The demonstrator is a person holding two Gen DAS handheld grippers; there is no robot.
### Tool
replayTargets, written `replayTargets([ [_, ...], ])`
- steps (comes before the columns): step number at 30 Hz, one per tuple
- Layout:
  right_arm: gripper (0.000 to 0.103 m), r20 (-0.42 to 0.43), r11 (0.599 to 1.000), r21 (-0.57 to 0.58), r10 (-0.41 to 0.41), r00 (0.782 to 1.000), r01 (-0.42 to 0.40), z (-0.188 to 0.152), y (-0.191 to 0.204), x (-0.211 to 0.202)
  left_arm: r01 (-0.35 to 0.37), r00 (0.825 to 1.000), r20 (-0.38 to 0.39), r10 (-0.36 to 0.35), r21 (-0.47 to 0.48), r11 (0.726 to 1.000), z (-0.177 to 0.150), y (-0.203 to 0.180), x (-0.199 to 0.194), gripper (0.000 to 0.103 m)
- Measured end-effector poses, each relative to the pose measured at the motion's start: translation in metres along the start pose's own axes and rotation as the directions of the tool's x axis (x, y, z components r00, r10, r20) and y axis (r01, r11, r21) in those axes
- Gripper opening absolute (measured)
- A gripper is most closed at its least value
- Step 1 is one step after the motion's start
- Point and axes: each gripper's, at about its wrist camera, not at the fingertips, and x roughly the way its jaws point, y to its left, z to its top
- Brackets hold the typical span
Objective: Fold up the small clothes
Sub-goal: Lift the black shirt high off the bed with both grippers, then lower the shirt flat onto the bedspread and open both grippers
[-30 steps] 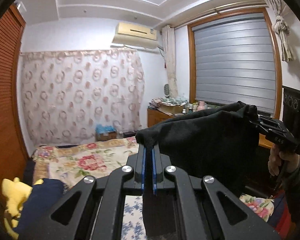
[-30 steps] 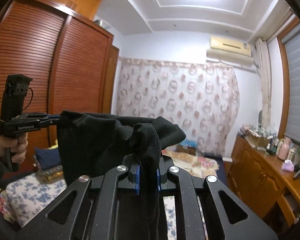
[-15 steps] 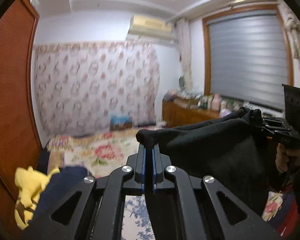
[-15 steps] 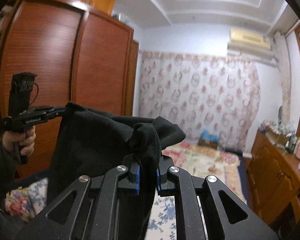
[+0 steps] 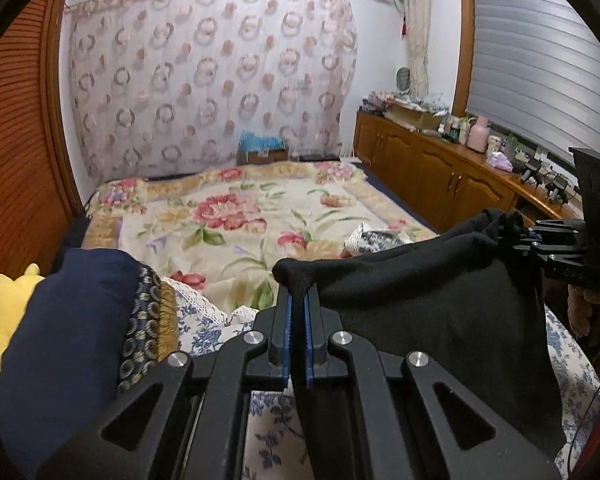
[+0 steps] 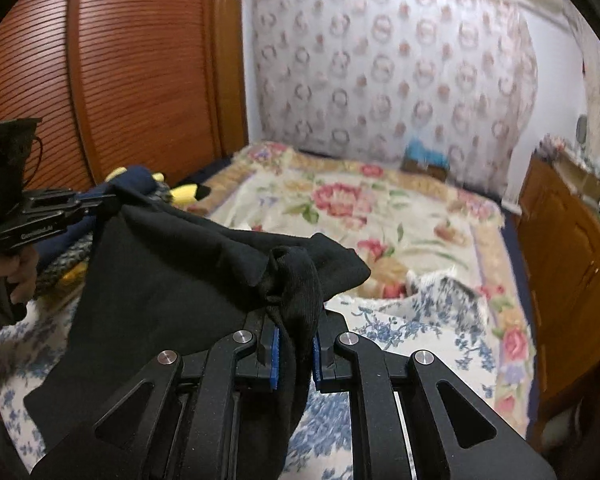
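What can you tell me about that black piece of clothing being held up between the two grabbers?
The black garment is a soft, matte knit, plain with no print visible. It hangs spread like a sheet over the bed, its top edge sagging slightly between two pinched corners. The left gripper is clamped on one corner, the right gripper on the other, where the cloth bunches thickly. What kind of garment it is cannot be told.

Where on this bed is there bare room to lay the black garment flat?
Free: the floral bedspread between the patterned curtain and the blue-flowered sheet. Crowded: the wardrobe side, with the navy pile and yellow plush. Crumpled cloth lies towards the cabinets.
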Motion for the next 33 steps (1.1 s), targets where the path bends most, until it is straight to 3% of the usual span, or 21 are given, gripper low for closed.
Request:
replayTargets([
  [9, 0.010, -0.080, 0.999, 0.036, 0.014, 0.997, -0.012, -0.015, -0.016, 0.036, -0.008, 0.998, -0.069, 0.009, 0.020, 1.000, -0.004, -0.011, 0.035, 0.003],
  [19, 0.012, -0.094, 0.997, 0.071, -0.010, 0.996, 0.016, -0.010, -0.028, 0.049, 0.004, 0.992, -0.124, -0.003, 0.009, 1.000, -0.005, -0.012, 0.049, 0.005],
  [20, 0.016, -0.098, 0.997, 0.066, -0.029, 0.995, 0.035, -0.009, -0.028, 0.050, 0.008, 0.992, -0.128, -0.007, 0.007, 1.000, -0.005, -0.011, 0.049, 0.007],
  [22, 0.039, -0.101, 0.994, 0.051, -0.093, 0.991, 0.098, -0.007, -0.030, 0.050, 0.018, 0.992, -0.128, -0.018, 0.000, 1.000, -0.007, -0.011, 0.045, 0.022],
  [24, 0.050, -0.096, 0.991, 0.049, -0.118, 0.988, 0.123, -0.005, -0.033, 0.047, 0.040, 0.990, -0.132, -0.041, -0.007, 0.999, -0.008, -0.012, 0.041, 0.033],
  [29, 0.057, -0.072, 0.991, 0.062, -0.112, 0.991, 0.116, -0.009, -0.028, 0.022, 0.084, 0.986, -0.147, -0.083, -0.003, 0.996, -0.024, -0.022, 0.018, 0.053],
  [33, 0.060, -0.078, 0.994, 0.059, -0.092, 0.993, 0.097, -0.024, -0.012, 0.000, 0.098, 0.981, -0.169, -0.094, 0.014, 0.995, -0.044, -0.033, -0.003, 0.055],
])
